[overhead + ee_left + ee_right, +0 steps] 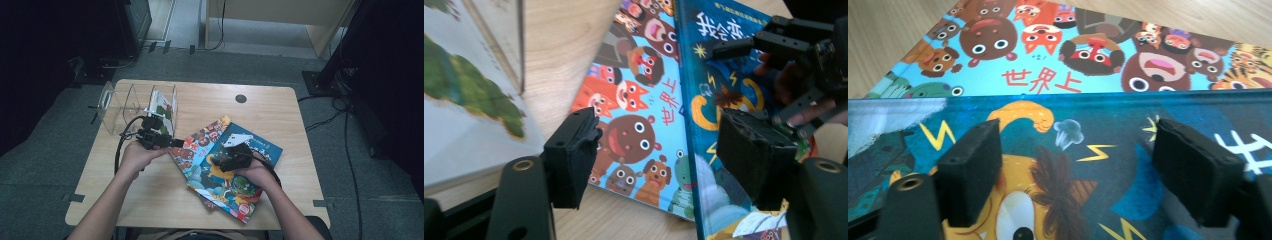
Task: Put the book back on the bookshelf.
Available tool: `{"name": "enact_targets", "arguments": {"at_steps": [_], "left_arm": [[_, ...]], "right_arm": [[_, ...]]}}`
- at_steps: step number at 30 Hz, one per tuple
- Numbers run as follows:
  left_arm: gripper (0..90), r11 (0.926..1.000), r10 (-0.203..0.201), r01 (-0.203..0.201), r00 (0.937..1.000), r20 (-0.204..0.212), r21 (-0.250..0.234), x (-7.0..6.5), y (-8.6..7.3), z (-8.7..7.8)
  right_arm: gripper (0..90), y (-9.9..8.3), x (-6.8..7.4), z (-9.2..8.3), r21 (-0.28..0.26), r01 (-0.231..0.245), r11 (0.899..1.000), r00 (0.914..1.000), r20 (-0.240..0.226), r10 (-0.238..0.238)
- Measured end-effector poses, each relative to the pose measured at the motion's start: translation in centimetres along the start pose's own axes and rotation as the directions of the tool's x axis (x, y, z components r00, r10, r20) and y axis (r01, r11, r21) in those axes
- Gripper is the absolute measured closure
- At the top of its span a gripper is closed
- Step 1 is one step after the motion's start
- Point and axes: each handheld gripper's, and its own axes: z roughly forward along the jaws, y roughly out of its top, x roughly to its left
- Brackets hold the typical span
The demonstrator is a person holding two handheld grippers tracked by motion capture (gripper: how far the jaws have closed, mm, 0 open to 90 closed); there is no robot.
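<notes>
Blue-covered book (257,147) lies on top of the animal-faces book (200,145), both flat on the wooden table (280,107), right of centre. My right gripper (1075,170) hovers just over the blue cover, jaws spread, nothing between the pads (970,167); the cover's edge runs just ahead of them. My left gripper (659,160) sits at the animal book's left edge, jaws released and empty, one pad (571,155) over bare wood just beside that book's corner, the other over the blue cover. Clear plastic rack (135,105) with one book (162,107) standing in it is behind my left hand (135,157).
</notes>
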Motion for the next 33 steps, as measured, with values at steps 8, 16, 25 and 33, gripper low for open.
{"name": "enact_targets", "arguments": {"at_steps": [8,16,25,33], "left_arm": [[38.8,0.9997,0.016,-0.017,0.9996,0.023,0.017,-0.1,-0.9,0.8],[46.6,0.9999,0.01,-0.01,0.9985,0.055,0.005,0.2,-1.8,1.6],[45.6,0.9997,0.024,-0.024,0.9994,0.025,0.007,0.1,-2.2,1.9],[52.6,0.9998,0.011,-0.01,0.9985,0.053,-0.019,0.2,-2.4,1.7]], "right_arm": [[30.2,-0.1,-0.2,-0.2,-0.006,-0.017,1.0,0.9997,0.017,0.017],[36.8,-0.2,-0.8,-0.7,-0.005,-0.038,0.999,0.9986,0.037,0.038],[43.9,-0.4,-1.2,-1.4,-0.025,-0.042,0.999,0.9978,0.051,0.044],[55.8,-0.5,-1.4,-2.1,-0.047,-0.024,0.999,0.9973,0.068,0.028]]}}
